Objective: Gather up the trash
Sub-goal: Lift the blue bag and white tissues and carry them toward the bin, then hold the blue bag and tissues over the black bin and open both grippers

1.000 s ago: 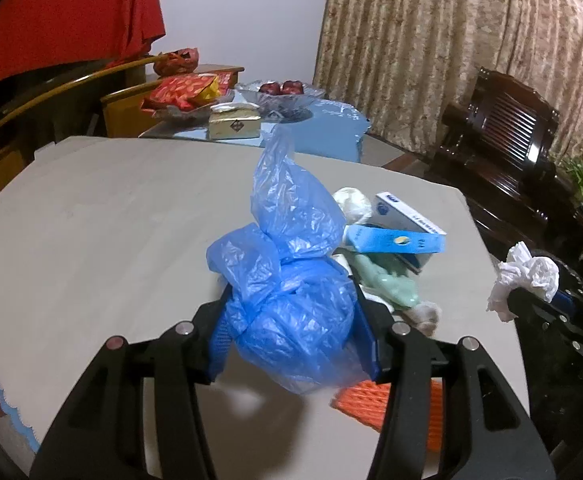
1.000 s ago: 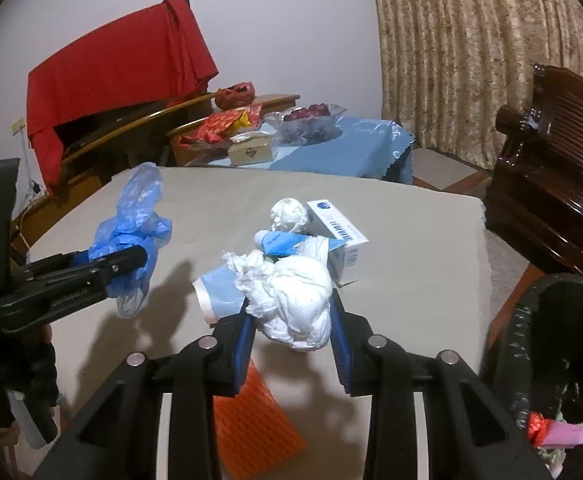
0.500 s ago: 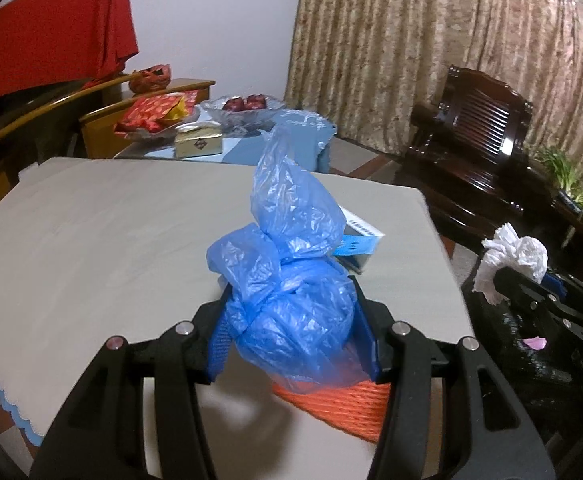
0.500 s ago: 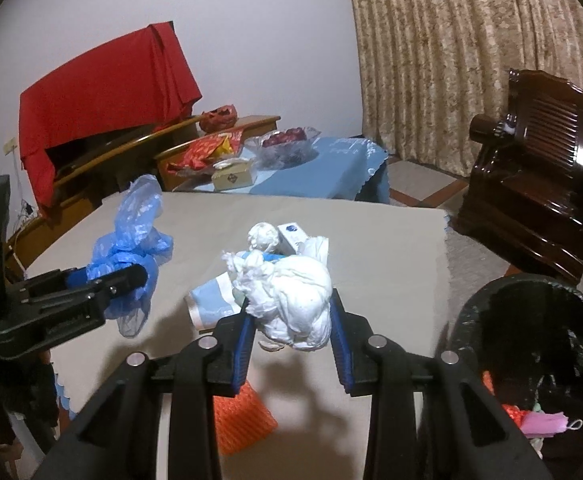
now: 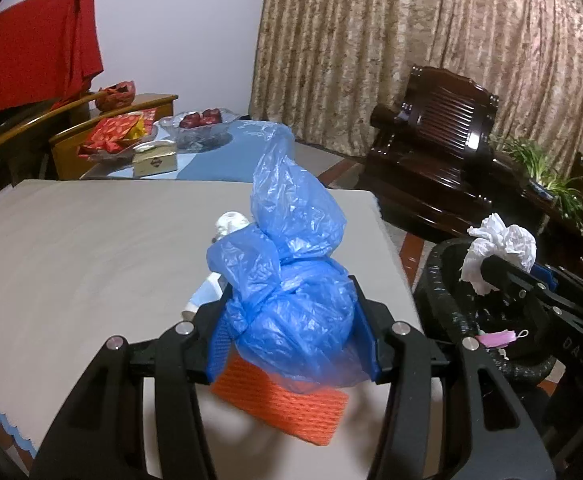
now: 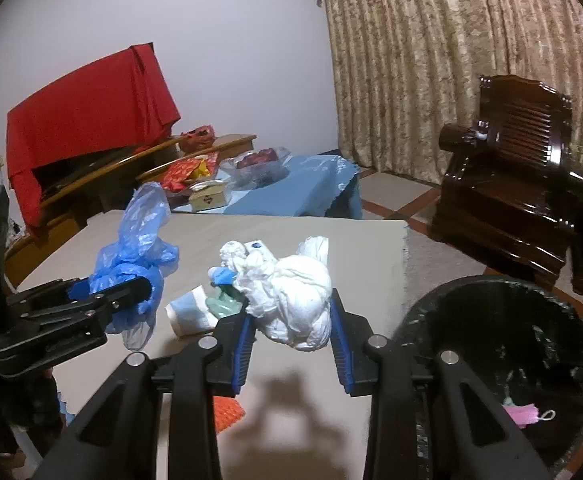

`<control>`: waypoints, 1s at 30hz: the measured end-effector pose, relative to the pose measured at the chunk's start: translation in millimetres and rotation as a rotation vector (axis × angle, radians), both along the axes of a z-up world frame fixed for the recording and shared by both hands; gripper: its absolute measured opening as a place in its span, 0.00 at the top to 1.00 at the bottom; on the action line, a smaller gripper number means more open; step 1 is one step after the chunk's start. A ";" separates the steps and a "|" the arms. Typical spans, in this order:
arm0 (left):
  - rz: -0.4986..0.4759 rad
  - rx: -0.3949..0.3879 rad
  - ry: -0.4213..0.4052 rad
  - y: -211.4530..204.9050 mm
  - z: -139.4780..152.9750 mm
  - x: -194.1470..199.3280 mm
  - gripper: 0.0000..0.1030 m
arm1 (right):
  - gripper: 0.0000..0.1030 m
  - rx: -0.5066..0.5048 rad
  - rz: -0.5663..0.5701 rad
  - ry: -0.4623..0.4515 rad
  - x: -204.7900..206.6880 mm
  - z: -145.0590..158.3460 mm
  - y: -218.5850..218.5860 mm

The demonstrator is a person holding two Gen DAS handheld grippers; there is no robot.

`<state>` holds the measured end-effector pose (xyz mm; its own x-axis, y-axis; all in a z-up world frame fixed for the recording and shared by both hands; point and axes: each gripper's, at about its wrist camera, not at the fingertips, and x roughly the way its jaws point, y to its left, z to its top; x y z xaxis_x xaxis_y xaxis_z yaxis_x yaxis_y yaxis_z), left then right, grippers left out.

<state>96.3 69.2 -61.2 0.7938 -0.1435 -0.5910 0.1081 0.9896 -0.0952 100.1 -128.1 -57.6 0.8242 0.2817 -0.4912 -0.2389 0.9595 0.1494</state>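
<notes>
The left gripper [image 5: 293,340] clamps a blue bag [image 5: 291,304] above the table [image 5: 83,248]; the bag's long axis runs upright, its twisted tail pointing up and away. It hides most of an orange net [image 5: 283,404] and the litter behind. The right gripper [image 6: 291,332] pinches a white wad [image 6: 291,300], a lump with no clear axis, held at the table's edge beside the bin [image 6: 503,344]. The bin's contents are dim, apart from a pink scrap [image 6: 525,414].

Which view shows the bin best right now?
The right wrist view: the bin shows its whole open mouth, black liner and pink scrap inside. In the left wrist view the bin is half hidden behind the right gripper and its tissue.
</notes>
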 end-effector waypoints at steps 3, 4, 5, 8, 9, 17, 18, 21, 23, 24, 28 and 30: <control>-0.021 -0.003 -0.011 -11.8 3.0 -0.6 0.52 | 0.67 0.002 -0.022 -0.011 -4.7 3.6 -9.8; -0.027 -0.004 -0.013 -15.3 3.7 -0.8 0.52 | 0.67 0.002 -0.029 -0.016 -6.6 5.0 -13.3; -0.036 -0.005 -0.015 -19.5 4.5 -0.9 0.52 | 0.67 0.001 -0.035 -0.019 -7.8 6.0 -15.6; -0.060 -0.008 -0.025 -31.2 7.1 -1.1 0.52 | 0.67 0.002 -0.053 -0.030 -12.8 9.8 -26.2; -0.069 -0.010 -0.028 -35.5 8.0 -0.5 0.52 | 0.67 0.001 -0.061 -0.034 -14.6 11.1 -29.7; -0.150 -0.022 -0.050 -75.0 12.6 5.8 0.52 | 0.67 -0.007 -0.153 -0.054 -23.7 17.2 -70.1; -0.164 -0.023 -0.051 -81.9 12.7 7.2 0.52 | 0.67 -0.011 -0.165 -0.055 -24.4 17.2 -76.2; -0.200 -0.027 -0.052 -97.7 11.5 10.1 0.52 | 0.67 -0.021 -0.207 -0.058 -26.3 18.5 -96.8; -0.224 -0.027 -0.055 -109.5 11.0 12.4 0.52 | 0.67 -0.026 -0.235 -0.059 -27.7 19.3 -109.6; -0.238 -0.029 -0.056 -116.5 10.4 13.9 0.52 | 0.67 -0.030 -0.250 -0.059 -28.4 19.3 -117.2; -0.290 -0.038 -0.052 -141.6 6.1 21.1 0.52 | 0.67 -0.036 -0.293 -0.052 -29.3 16.6 -138.2; -0.322 -0.042 -0.050 -158.1 3.1 24.0 0.52 | 0.67 -0.039 -0.315 -0.044 -28.0 13.9 -147.5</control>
<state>120.2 -89.0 -58.1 0.7313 -0.4153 -0.5410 0.4202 0.8992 -0.1222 72.1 -275.7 -43.7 0.8887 -0.0087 -0.4584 0.0650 0.9921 0.1073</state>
